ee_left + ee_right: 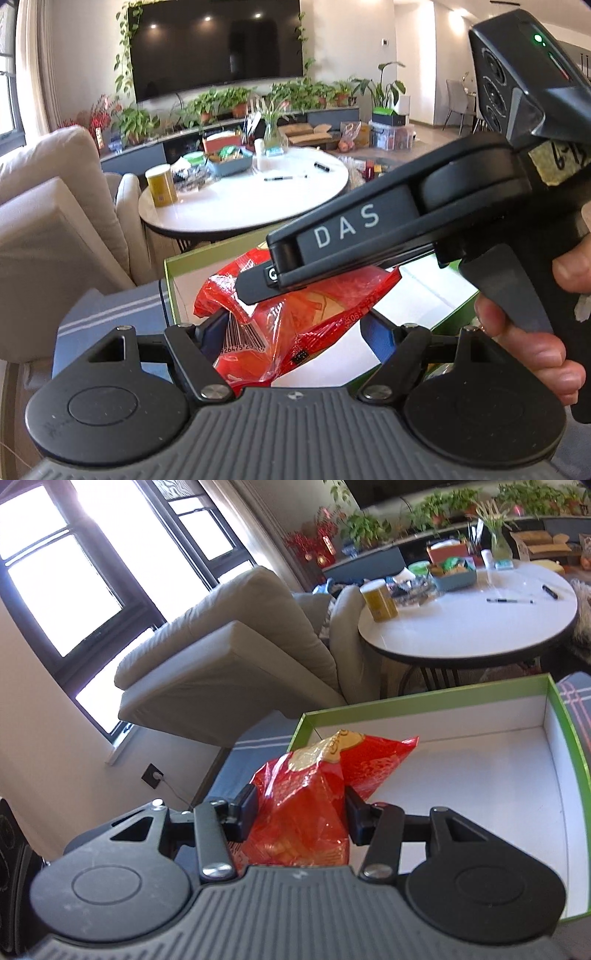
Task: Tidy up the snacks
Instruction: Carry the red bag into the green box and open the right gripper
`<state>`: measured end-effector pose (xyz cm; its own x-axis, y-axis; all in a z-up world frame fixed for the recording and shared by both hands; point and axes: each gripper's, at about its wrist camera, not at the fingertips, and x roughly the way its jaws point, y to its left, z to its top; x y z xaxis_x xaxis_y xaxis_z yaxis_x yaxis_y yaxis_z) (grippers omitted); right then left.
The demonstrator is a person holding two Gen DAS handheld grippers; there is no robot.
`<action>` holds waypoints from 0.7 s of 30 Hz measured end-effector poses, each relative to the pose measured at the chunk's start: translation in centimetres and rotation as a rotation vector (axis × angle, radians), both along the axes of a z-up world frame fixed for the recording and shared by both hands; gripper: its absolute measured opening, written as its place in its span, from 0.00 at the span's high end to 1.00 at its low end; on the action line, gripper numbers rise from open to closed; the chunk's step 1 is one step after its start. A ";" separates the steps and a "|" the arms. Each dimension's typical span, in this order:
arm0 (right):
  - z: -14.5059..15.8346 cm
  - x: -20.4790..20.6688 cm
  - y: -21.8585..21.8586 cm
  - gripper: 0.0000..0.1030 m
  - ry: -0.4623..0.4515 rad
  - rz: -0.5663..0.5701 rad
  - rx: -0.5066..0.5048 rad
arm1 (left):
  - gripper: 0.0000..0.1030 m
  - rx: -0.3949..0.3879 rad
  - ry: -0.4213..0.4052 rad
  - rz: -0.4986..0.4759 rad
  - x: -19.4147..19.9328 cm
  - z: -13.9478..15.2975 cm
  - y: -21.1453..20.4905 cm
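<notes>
Both grippers, left gripper (pixel 291 325) and right gripper (pixel 299 812), part-open and clamped on one red snack bag (pixel 306 805), held over green-rimmed box (pixel 424 698), probably for lowering inside.

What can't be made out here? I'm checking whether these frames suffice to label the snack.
- Red snack bag, left wrist view: brand hidden by the right gripper.
- Bag's lower end, right wrist view: behind that gripper's body.
- Green box: near side cut off.
- Round table items: too small.
</notes>
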<state>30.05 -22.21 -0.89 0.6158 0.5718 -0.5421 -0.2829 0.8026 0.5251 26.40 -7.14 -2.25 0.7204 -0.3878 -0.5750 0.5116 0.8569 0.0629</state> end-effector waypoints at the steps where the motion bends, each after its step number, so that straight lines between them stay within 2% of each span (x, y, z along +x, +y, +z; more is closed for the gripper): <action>1: -0.3 0.1 0.1 0.12 0.009 0.003 -0.001 | 0.29 0.012 0.014 0.002 0.1 -0.4 0.0; 4: -1.7 0.5 0.4 0.12 0.065 0.014 -0.015 | 0.29 0.066 0.070 0.013 0.4 -1.8 -0.1; 7: -3.2 0.7 0.8 0.12 0.139 0.002 -0.053 | 0.29 0.052 0.067 0.036 0.1 -2.2 0.2; 12: -3.1 -0.1 0.9 0.12 0.167 0.007 -0.079 | 0.29 0.035 0.111 0.036 -0.5 -2.0 0.4; 16: -3.5 -0.6 0.5 0.12 0.209 0.011 -0.056 | 0.28 0.018 0.116 0.026 -1.6 -2.0 0.7; 19: -3.8 -1.7 0.3 0.12 0.214 0.020 -0.054 | 0.28 0.017 0.109 0.023 -2.2 -1.9 1.0; 21: -3.3 -2.5 0.5 0.12 0.180 0.029 -0.081 | 0.25 0.032 0.092 0.042 -2.6 -1.5 1.1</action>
<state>27.52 -21.72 -4.22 0.4884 0.5382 -0.6869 -0.2143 0.8370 0.5035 23.76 -6.04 -3.72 0.6792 -0.3389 -0.6510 0.4802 0.8760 0.0450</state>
